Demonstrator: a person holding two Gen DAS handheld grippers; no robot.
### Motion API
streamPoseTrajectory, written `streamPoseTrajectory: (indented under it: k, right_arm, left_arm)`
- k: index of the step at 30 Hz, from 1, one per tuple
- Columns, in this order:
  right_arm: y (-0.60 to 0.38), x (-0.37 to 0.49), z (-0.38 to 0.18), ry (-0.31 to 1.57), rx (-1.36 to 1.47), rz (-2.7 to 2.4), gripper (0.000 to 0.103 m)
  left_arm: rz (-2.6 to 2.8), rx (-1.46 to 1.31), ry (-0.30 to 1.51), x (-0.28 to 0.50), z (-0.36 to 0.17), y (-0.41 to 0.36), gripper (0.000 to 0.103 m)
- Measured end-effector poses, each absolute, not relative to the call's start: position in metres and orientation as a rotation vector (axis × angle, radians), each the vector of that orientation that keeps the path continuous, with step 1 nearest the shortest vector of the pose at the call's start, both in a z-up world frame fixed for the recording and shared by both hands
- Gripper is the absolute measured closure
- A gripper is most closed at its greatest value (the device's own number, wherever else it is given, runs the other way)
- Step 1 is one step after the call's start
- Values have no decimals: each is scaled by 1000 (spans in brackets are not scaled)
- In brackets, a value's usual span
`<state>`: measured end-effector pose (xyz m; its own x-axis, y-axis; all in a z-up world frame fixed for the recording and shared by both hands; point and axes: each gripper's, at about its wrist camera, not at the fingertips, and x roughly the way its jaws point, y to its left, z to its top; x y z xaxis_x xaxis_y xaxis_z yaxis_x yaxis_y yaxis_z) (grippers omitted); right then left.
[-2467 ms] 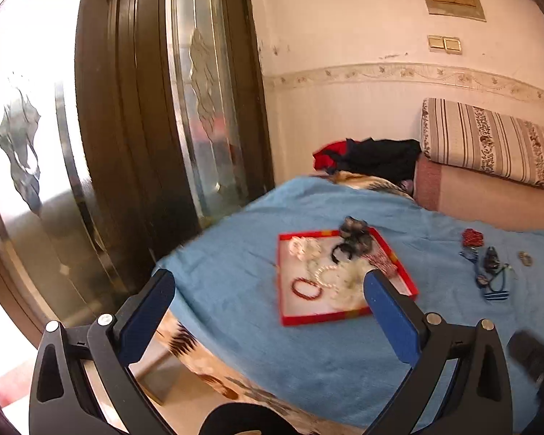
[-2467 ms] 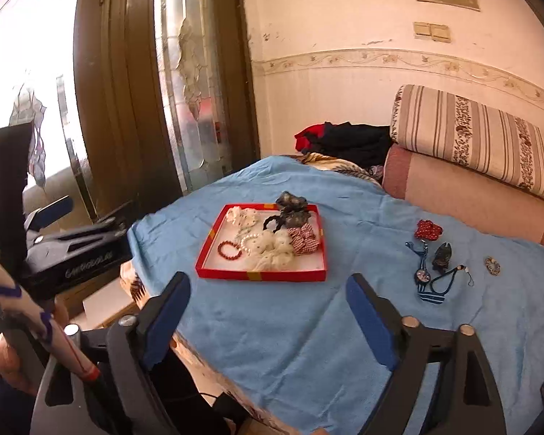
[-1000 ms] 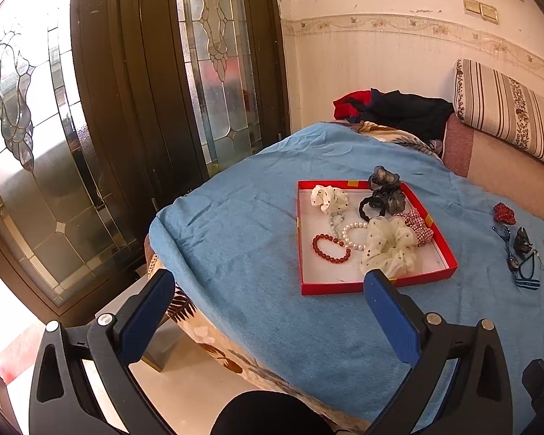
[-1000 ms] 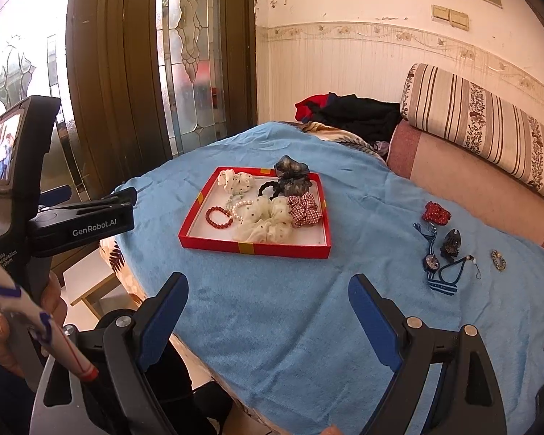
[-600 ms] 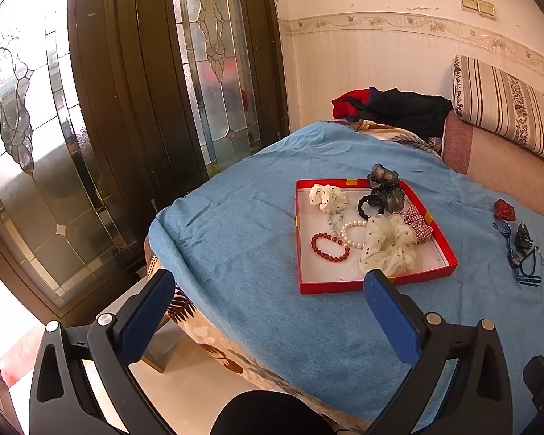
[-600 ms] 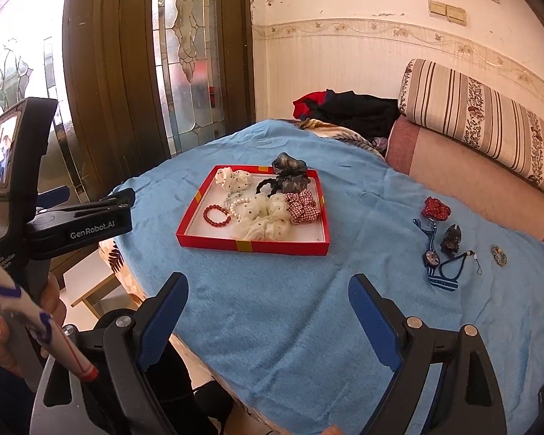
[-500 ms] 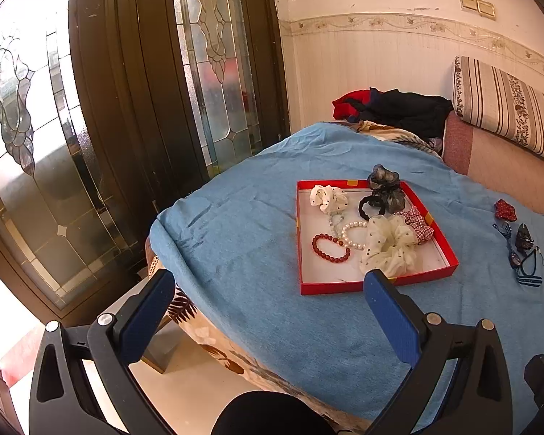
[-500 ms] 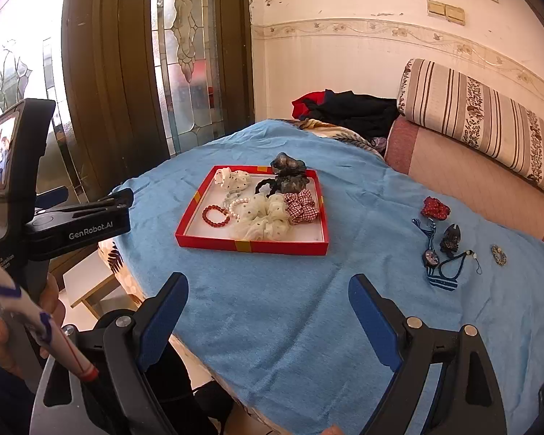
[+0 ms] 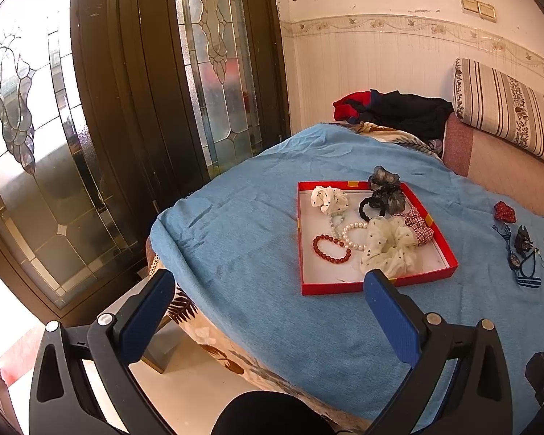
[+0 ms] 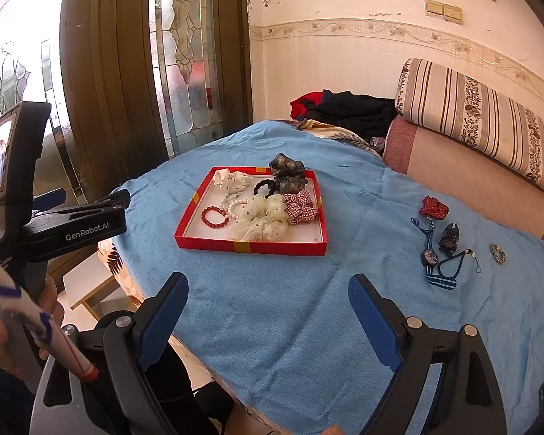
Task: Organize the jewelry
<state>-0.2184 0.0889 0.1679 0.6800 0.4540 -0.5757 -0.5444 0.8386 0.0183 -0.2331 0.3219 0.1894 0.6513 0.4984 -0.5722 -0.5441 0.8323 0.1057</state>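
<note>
A red tray (image 9: 375, 285) (image 10: 251, 247) sits on the blue cloth, holding a red bead bracelet (image 9: 331, 248) (image 10: 214, 216), a pearl bracelet (image 9: 355, 235), a cream dotted scrunchie (image 9: 390, 248) (image 10: 263, 222), a checked scrunchie (image 10: 301, 207), a white scrunchie (image 9: 329, 199) and a dark one (image 9: 386, 190). To its right lie a red hair piece (image 10: 433, 207), a dark clip (image 10: 449, 237), blue cords (image 10: 442, 272) and a small brooch (image 10: 497, 253). My left gripper (image 9: 270, 311) hangs open before the tray's near edge. My right gripper (image 10: 268, 306) hangs open over bare cloth.
The blue cloth (image 10: 272, 308) covers a bed whose left edge drops to the floor by glass-panelled doors (image 9: 127, 90). A striped bolster (image 10: 482, 123) and dark clothes (image 10: 348, 108) lie at the far side. A hand (image 10: 3, 330) holds the left gripper's body (image 10: 76, 230).
Both views have drawn a little closer to the bed since 2.5 s ago and then settled. The jewelry has not moved and both grippers stay open.
</note>
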Motion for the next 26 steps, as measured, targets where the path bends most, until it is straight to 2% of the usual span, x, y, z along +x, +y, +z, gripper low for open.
streamPoseTrajectory:
  k: [26]
  right_arm:
    - [79,-214,170,601,-111,559,10]
  left_arm:
    - [598,-58,606,-231,197,317,0]
